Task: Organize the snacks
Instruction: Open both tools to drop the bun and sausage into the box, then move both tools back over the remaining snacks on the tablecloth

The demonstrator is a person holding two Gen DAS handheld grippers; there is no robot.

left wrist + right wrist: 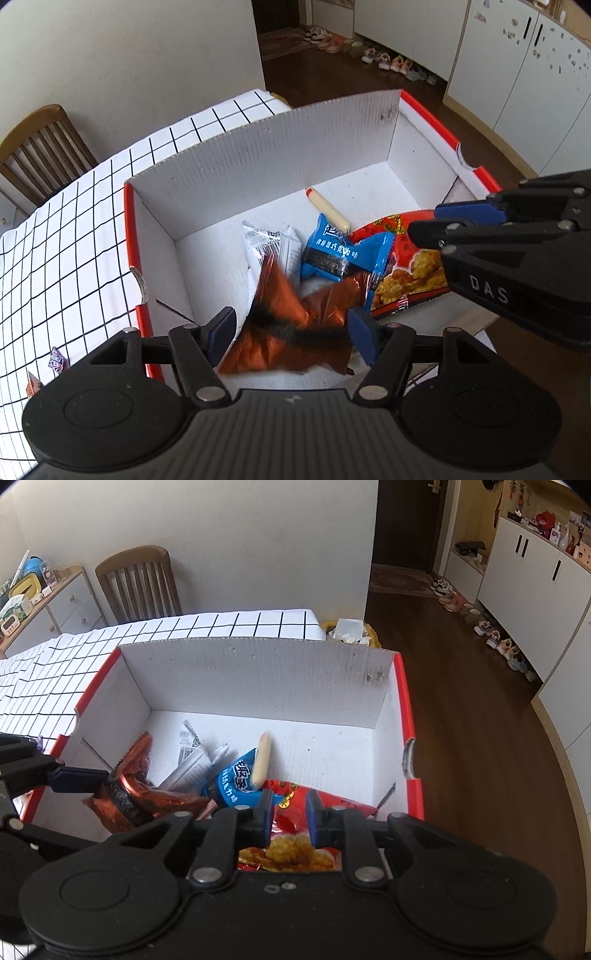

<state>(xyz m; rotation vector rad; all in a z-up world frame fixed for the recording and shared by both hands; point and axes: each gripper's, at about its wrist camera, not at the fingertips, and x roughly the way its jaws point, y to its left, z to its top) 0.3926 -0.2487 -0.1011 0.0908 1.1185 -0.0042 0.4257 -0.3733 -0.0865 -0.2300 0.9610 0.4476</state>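
A white cardboard box with red edges (pixel 258 158) (pixel 258 672) stands on the gridded tablecloth. In it lie an orange foil snack bag (pixel 288 317) (pixel 147 797), a blue packet (pixel 340 254) (pixel 236 779), a silver packet (pixel 266 243) (pixel 192 757), a red snack bag (pixel 410 266) (pixel 291 845) and a sausage stick (pixel 328 210) (pixel 260 760). My left gripper (pixel 291 332) is open above the box, and the blurred orange bag lies between and below its fingers. My right gripper (pixel 288 819) is open with a narrow gap over the red bag; it also shows in the left wrist view (pixel 439 225).
Two small wrapped candies (pixel 55 360) lie on the tablecloth (pixel 74 221) left of the box. A wooden chair (pixel 140 583) stands at the table's far side. A bin with paper (pixel 347 631) sits behind the box on the wooden floor. Shoes line the cabinets.
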